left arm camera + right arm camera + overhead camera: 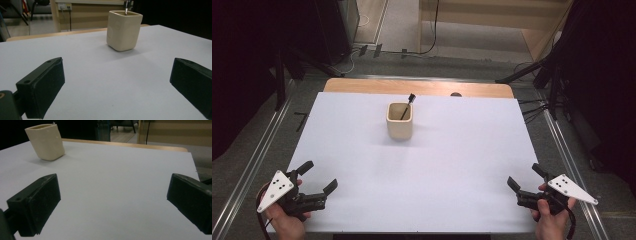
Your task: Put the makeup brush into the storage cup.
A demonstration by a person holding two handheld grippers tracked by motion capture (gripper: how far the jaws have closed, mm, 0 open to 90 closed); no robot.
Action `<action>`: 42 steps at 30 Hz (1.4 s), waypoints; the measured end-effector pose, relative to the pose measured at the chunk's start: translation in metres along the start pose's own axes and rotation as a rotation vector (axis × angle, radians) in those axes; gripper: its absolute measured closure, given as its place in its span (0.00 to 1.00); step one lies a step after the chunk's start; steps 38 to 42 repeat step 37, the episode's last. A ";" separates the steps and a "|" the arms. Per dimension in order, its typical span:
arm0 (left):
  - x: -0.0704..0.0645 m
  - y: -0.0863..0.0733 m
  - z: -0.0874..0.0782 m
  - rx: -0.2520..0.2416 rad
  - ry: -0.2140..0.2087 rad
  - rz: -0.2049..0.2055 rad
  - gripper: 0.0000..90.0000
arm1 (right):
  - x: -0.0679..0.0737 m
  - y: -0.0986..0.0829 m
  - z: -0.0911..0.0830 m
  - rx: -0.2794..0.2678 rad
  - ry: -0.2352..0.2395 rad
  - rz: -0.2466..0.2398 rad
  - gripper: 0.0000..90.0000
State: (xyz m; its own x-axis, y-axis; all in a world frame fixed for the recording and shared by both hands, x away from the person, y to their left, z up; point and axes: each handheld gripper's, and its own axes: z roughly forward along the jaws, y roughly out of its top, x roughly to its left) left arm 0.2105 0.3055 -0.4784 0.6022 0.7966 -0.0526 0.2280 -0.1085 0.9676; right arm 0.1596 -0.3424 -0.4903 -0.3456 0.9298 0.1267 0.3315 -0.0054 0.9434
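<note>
Item: cream square cup (399, 121), standing upright at the far middle of the counter (437, 165), which is lying under a white sheet. A thin black tool (406, 107) is leaning inside the cup, its head poking out over the far right rim; what kind of tool it is cannot be told.

Item: left hand-held gripper (316, 179), waiting at the near left corner, jaws spread wide and holding nothing, well apart from the cup.

Item: right hand-held gripper (524, 181), waiting at the near right corner, jaws likewise spread and empty, also well apart from the cup.

Step in hand, as judged: the approach to the cup and its tool is only beginning.

Handling notes: the cup is looking light enough to tip or slide. One gripper would do well steadying the cup wall while the other is closing on the tool's projecting head and drawing it out along its lean, not sideways against the rim.
</note>
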 end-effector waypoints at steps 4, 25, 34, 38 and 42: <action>0.000 0.000 0.000 -0.001 0.002 -0.002 0.00 | -0.002 -0.002 -0.004 -0.003 0.000 0.006 0.00; 0.001 0.000 0.000 0.001 -0.001 0.000 0.00 | -0.002 -0.002 -0.004 -0.007 0.009 0.011 0.00; 0.001 0.000 0.002 0.000 -0.005 -0.001 0.00 | -0.002 -0.003 -0.003 -0.002 0.016 0.011 0.00; 0.001 0.000 0.002 -0.001 -0.004 -0.002 0.00 | -0.003 -0.003 -0.002 0.001 0.020 0.017 0.00; 0.001 0.000 0.002 -0.001 -0.004 -0.002 0.00 | -0.003 -0.003 -0.002 0.001 0.020 0.017 0.00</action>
